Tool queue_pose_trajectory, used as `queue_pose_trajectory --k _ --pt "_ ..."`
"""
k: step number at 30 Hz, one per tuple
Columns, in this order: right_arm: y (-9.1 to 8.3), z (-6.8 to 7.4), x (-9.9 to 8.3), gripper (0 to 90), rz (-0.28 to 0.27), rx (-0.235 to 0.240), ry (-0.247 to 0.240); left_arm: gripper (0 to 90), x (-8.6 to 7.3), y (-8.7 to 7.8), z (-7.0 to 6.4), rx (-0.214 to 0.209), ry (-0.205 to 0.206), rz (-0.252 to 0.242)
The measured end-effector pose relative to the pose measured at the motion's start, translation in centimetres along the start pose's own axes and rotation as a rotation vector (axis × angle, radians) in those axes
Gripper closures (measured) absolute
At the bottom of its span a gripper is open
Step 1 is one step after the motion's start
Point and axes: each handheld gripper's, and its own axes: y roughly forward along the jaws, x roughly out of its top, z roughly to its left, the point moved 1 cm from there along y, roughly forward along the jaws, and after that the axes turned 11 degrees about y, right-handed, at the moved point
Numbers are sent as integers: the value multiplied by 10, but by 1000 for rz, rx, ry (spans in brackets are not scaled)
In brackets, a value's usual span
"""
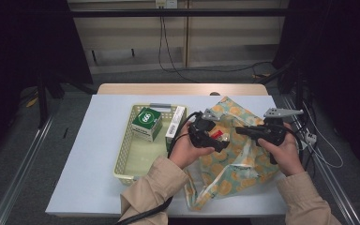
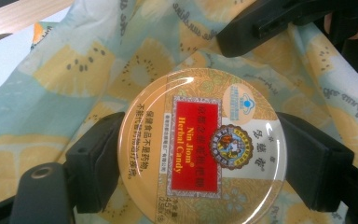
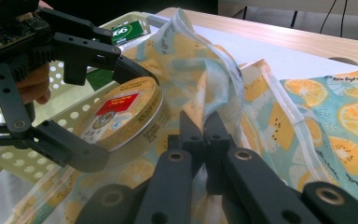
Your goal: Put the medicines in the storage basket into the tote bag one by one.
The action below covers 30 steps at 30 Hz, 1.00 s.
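Count from my side: two grippers, my left gripper point(image 1: 214, 136) and my right gripper point(image 1: 242, 131). One round candy tin point(image 2: 201, 149), clamped between my left jaws. One fruit-print cloth bag point(image 1: 234, 161) at the desk's right edge, a fold of it pinched in my right jaws. One perforated yellow basket point(image 1: 127, 145) mid-desk. Two boxes inside it at its far end: one green box point(image 1: 147, 123), one white box point(image 1: 175, 121) against its right wall.
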Motion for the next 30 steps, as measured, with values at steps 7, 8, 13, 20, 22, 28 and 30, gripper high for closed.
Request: queue_pose_trajectory --k 7,8,13,20,22,28,30 --pt "-1 1 1 900 -12 3 5 206 -1 7 3 5 -9 14" --pt "-2 1 2 900 -18 8 10 207 -1 8 5 1 -19 24" --pt "-2 3 3 900 -22 14 5 207 3 15 11 17 -23 49" --pt "-3 -2 2 900 -29 3 14 156 13 37 29 54 -26 94" --pt "-3 -3 2 900 -28 3 13 150 15 38 29 51 -45 68" --pt "-3 -5 0 900 -22 3 16 150 12 20 29 35 -55 48" --pt "-2 -6 -1 900 -14 3 17 142 9 10 30 41 -51 51"
